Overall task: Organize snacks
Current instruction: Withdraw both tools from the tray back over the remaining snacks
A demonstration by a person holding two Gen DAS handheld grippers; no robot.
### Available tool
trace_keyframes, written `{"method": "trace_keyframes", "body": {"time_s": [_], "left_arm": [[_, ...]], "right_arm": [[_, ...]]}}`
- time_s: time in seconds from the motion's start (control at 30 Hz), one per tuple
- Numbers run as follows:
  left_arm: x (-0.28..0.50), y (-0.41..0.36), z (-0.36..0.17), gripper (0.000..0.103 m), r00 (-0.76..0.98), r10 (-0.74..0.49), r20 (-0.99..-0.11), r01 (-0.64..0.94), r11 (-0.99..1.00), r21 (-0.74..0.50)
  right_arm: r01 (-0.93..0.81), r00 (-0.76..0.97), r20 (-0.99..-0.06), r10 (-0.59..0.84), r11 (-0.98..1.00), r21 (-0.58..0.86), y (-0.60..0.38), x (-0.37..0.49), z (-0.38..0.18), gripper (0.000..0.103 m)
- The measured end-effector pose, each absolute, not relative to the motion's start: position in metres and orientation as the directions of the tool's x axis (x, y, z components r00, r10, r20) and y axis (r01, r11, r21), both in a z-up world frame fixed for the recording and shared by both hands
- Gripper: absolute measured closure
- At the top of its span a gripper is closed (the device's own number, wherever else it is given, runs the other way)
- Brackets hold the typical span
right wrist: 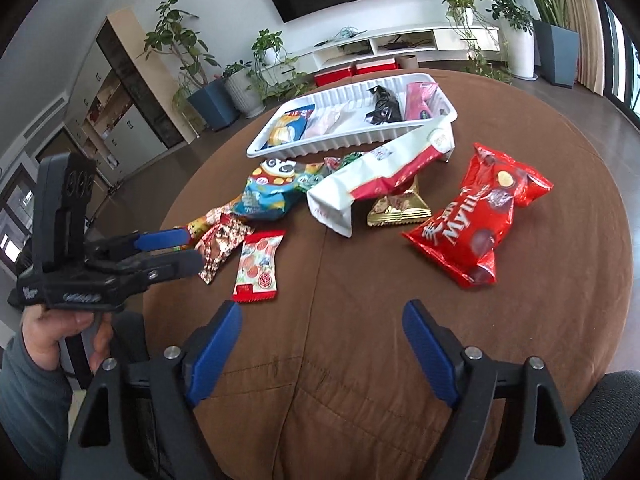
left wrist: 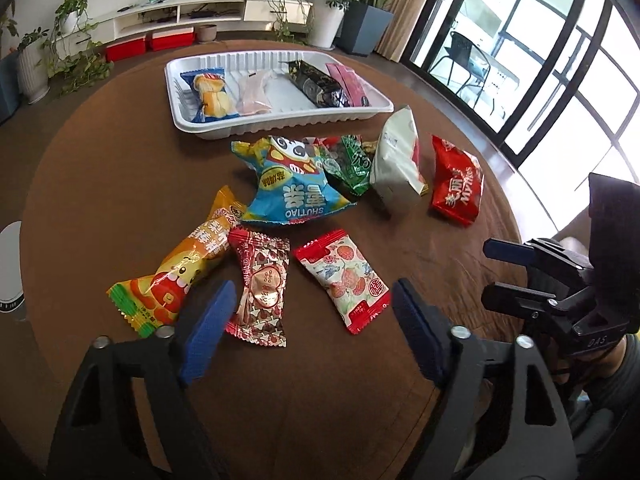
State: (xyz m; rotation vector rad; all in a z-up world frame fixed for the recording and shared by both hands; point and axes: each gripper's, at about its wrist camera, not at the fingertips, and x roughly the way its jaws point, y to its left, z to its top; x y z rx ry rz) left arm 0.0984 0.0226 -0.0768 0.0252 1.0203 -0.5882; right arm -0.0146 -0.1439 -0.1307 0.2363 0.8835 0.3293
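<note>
A round counter (left wrist: 120, 184) with a brown cover carries many snack packets. In the left wrist view, a white tray (left wrist: 280, 128) stands in the upper middle of the frame. It holds a blue bread packet (left wrist: 210, 94), a pale pink packet (left wrist: 254, 94), a black packet (left wrist: 320, 84) and a pink packet (left wrist: 350, 84), side by side.

Below the tray, loose packets lie in a group: a blue chips bag (left wrist: 292, 188), a green packet (left wrist: 348, 164), a white bag (left wrist: 396, 156) and a red Mylikes bag (left wrist: 456, 184) at the right. Nearer the bottom lie an orange packet (left wrist: 176, 272), a red heart candy packet (left wrist: 262, 292) and a red-and-white fruit packet (left wrist: 348, 278).

The left gripper (left wrist: 312, 328) is at the bottom of this view. Its fingers (left wrist: 208, 328) stand apart and hold nothing; the heart packet and the fruit packet show between them, and I cannot tell if they touch.

In the right wrist view, the right gripper (right wrist: 320, 344) is also open and empty over the bare cover, and a gold packet (right wrist: 398, 206) lies under the white bag. A hand (right wrist: 60, 336) at the left edge holds the other gripper.
</note>
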Motion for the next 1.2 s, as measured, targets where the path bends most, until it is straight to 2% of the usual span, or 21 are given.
{"method": "trace_keyframes", "body": {"time_s": [0.4,0.5,0.57,0.63,0.8,1.13,1.17,1.2], "left_arm": [[0.119,0.014,-0.088,0.034,0.336,-0.373,-0.865,0.496,0.851,-0.174],[0.123,0.011,-0.093,0.043,0.314,-0.373,-0.873,0.513,0.841,-0.175],[0.125,0.01,-0.094,0.045,0.303,-0.375,-0.876,0.519,0.836,-0.179],[0.126,0.011,-0.096,0.054,0.291,-0.386,-0.876,0.524,0.83,-0.191],[0.13,0.018,-0.097,0.054,0.27,-0.415,-0.869,0.517,0.824,-0.233],[0.137,0.022,-0.099,0.054,0.273,-0.399,-0.875,0.496,0.838,-0.227],[0.139,0.021,-0.1,0.057,0.264,-0.403,-0.876,0.497,0.836,-0.234],[0.141,0.02,-0.102,0.071,0.258,-0.398,-0.88,0.497,0.836,-0.232]], "right_arm": [[-0.201,0.559,-0.739,0.376,0.926,0.319,-0.132,-0.016,-0.141,0.023],[-0.207,0.55,-0.746,0.376,0.927,0.314,-0.13,-0.016,-0.141,0.025],[-0.21,0.549,-0.749,0.37,0.929,0.305,-0.129,-0.016,-0.141,0.026],[-0.209,0.547,-0.751,0.37,0.929,0.306,-0.129,-0.014,-0.142,0.026],[-0.217,0.534,-0.761,0.368,0.93,0.297,-0.124,-0.006,-0.142,0.027],[-0.247,0.513,-0.778,0.362,0.931,0.27,-0.105,0.005,-0.144,0.029],[-0.249,0.508,-0.782,0.361,0.931,0.267,-0.104,0.006,-0.145,0.03],[-0.249,0.505,-0.786,0.358,0.932,0.264,-0.102,0.007,-0.145,0.031]]}}
